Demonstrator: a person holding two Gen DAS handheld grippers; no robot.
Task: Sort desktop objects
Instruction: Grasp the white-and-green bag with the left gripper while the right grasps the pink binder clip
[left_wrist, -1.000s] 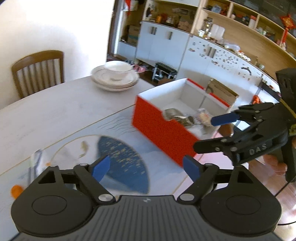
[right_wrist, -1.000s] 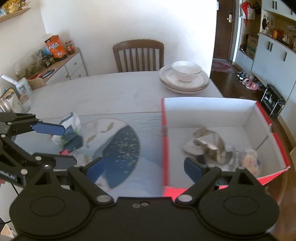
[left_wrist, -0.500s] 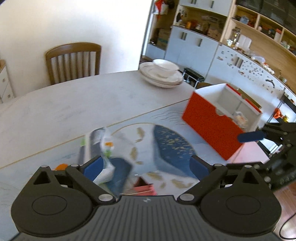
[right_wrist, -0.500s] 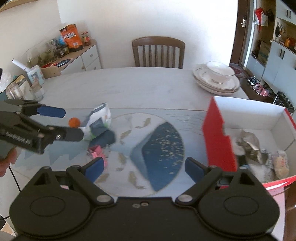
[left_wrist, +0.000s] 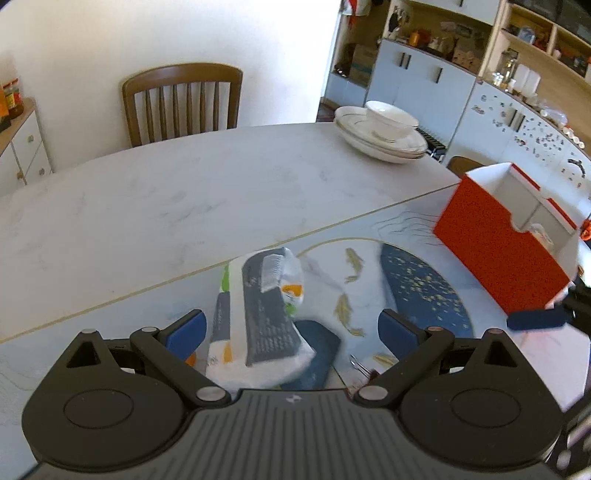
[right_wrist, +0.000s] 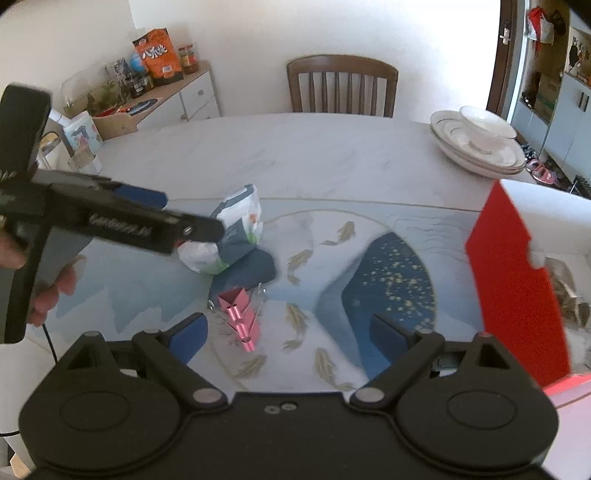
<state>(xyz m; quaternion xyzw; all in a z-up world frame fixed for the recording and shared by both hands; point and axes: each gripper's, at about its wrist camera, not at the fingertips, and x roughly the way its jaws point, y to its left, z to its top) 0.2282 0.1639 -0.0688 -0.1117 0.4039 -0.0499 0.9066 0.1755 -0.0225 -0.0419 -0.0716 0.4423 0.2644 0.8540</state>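
A white and grey snack packet (left_wrist: 258, 317) lies on the patterned mat, resting on a dark blue flat object (left_wrist: 314, 362). My left gripper (left_wrist: 291, 328) is open, hovering right over the packet; it also shows in the right wrist view (right_wrist: 177, 218). The packet (right_wrist: 236, 229), the blue object (right_wrist: 251, 271) and pink binder clips (right_wrist: 240, 314) show in the right wrist view. My right gripper (right_wrist: 288, 330) is open and empty above the mat, near the clips. The red box (left_wrist: 502, 251) (right_wrist: 517, 288) stands at the right with crumpled items inside.
Stacked white plates with a bowl (left_wrist: 384, 136) (right_wrist: 476, 144) sit at the table's far right. A wooden chair (left_wrist: 181, 99) stands behind the table. A sideboard with jars and snack bags (right_wrist: 147, 88) is at the left. A glass (right_wrist: 83, 158) stands near the table's left edge.
Both grippers have swung left, away from the red box. My left gripper has come over the snack packet. My right gripper now faces the pink clips.
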